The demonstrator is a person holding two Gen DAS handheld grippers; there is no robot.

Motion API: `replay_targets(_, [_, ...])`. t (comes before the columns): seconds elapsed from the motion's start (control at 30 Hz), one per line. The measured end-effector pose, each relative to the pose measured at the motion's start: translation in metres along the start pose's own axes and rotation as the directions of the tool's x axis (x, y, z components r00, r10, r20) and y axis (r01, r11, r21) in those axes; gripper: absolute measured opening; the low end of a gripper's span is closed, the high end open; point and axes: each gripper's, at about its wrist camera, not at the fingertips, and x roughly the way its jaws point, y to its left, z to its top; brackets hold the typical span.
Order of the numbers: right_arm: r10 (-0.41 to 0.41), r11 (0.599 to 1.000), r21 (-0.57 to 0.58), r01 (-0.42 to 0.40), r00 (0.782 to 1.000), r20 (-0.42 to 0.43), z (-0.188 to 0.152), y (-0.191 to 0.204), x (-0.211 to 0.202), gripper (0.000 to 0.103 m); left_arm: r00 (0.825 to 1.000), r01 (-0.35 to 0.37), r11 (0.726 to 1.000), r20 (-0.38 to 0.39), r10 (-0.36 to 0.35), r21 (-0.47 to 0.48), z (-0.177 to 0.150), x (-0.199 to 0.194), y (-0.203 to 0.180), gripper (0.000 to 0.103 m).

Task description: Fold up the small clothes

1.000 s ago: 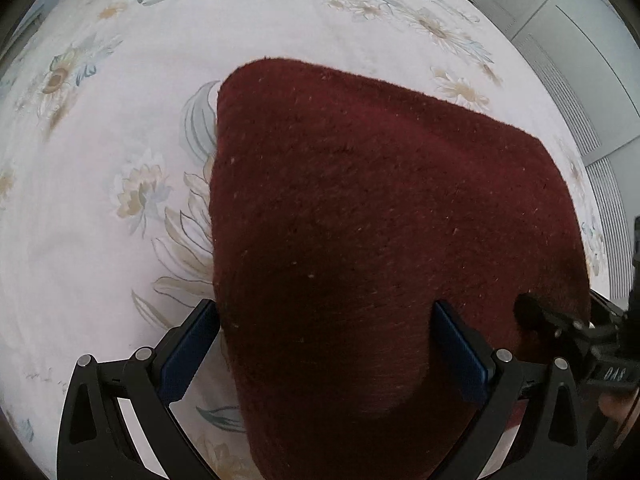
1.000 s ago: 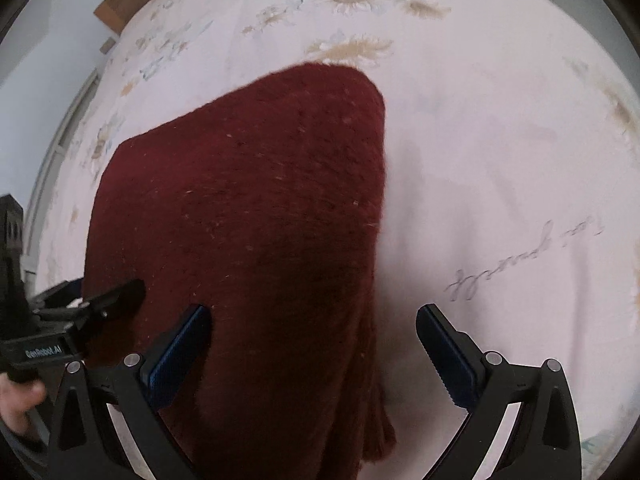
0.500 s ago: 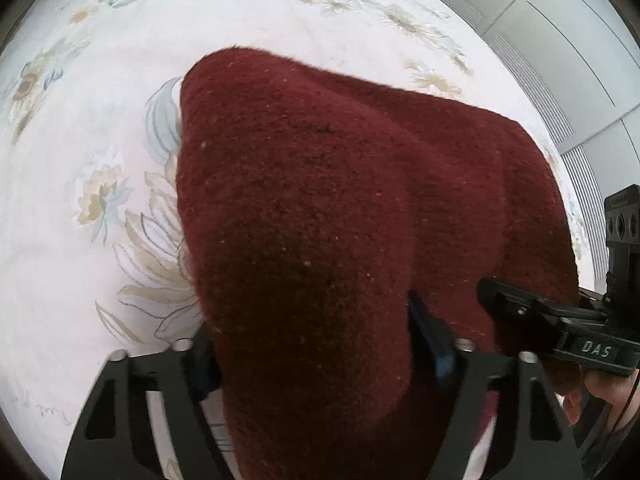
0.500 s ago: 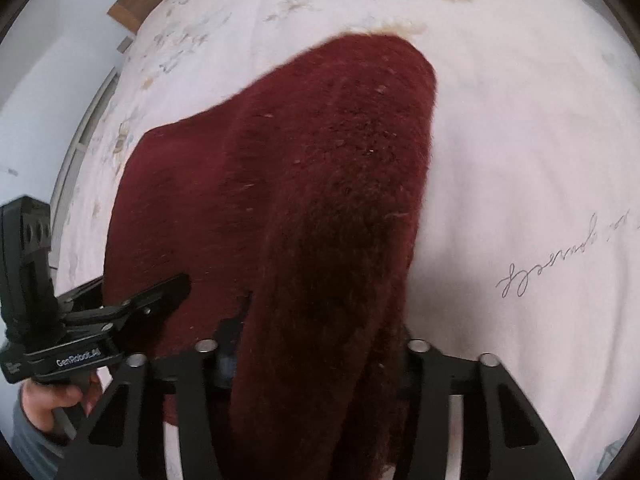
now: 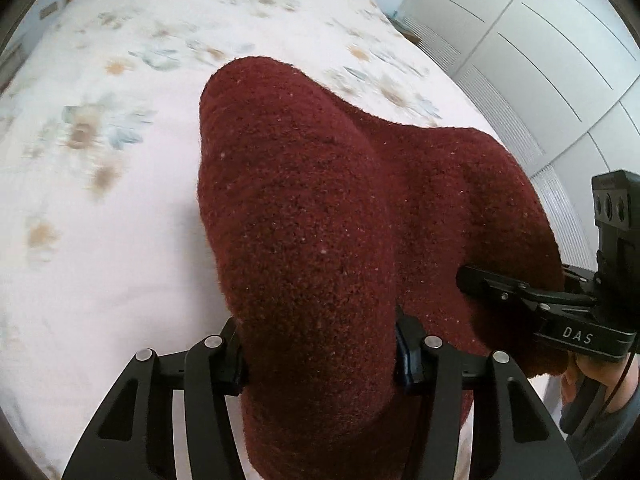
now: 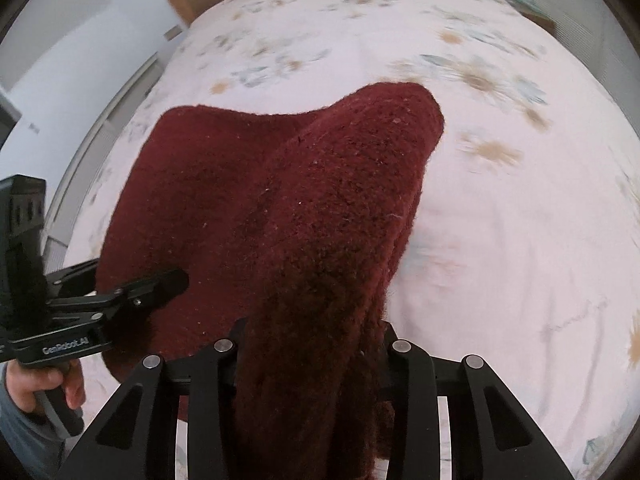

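Note:
A dark red knitted garment (image 5: 312, 220) lies on the flowered bed sheet (image 5: 100, 220), its near edge lifted into two ridges. In the left wrist view my left gripper (image 5: 320, 356) pinches the left ridge, jaws closing with the thick cloth pressed between the pads. In the right wrist view my right gripper (image 6: 312, 344) does the same at the garment's (image 6: 340, 200) right edge, jaws closing on the bunched cloth. Each view shows the other gripper beside it: the right gripper (image 5: 472, 280) and the left gripper (image 6: 172, 280), both over the cloth. The garment's far part still rests on the bed.
The white sheet (image 6: 520, 240) stretches wide around the garment. White wardrobe doors (image 5: 540, 40) stand beyond the bed's right side. A wooden headboard (image 6: 188, 0) is at the far end. A person's hand (image 6: 28, 384) grips the left tool's handle.
Both grippers went from wide open around the garment's near edge to closed on it, then rose, pulling the cloth up into two ridges; more of the bed is visible.

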Motion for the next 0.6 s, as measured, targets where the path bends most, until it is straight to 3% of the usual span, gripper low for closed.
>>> replay_targets(0.2, [-0.002,1.0,-0.009,0.002,0.998,-0.059,-0.008,0.042,0.051,0.039,0.998,-0.065,0.996,-0.021,0.064,-0.061,-0.026,-0.001,0.052,0.049])
replay_targets(0.37, [-0.076,0.996,-0.052,0.071,0.991,-0.106,-0.022,0.051,0.085,0.041,0.994,-0.096,0.991,-0.07,0.089,-0.099,-0.051,0.028,0.075,0.053])
replay_targets(0.47, [-0.071,0.997,-0.026,0.068,0.991,-0.11,-0.017,0.049,0.087,0.049,0.993,-0.114,0.986,-0.052,0.108,-0.118,-0.056,0.029,0.079,0.062])
replay_targets(0.6, [-0.135,0.989,-0.066,0.129,0.986,-0.098,-0.015,0.051,0.086,0.068,0.982,-0.186,0.974,-0.047,0.181,-0.126,-0.052,0.032,0.068,0.071])
